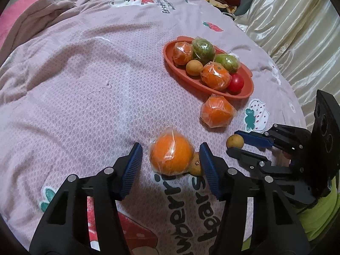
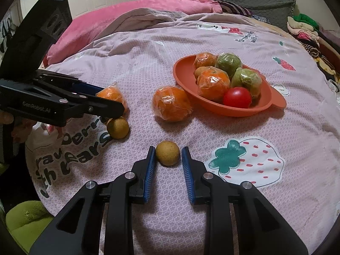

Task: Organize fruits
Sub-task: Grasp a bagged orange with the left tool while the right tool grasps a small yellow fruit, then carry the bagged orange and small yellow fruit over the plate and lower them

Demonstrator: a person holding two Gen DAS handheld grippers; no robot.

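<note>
My right tongs pinch the small tan fruit on the bed, short of the orange dish. My left tongs stand narrowed around the wrapped orange, not visibly pressing. Its film looks slippery; I'd grip its widest middle, gently.

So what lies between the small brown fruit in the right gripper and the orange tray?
In the right wrist view, only bare quilt separates the small brown fruit from the orange tray; a wrapped orange sits just left of that line.
</note>
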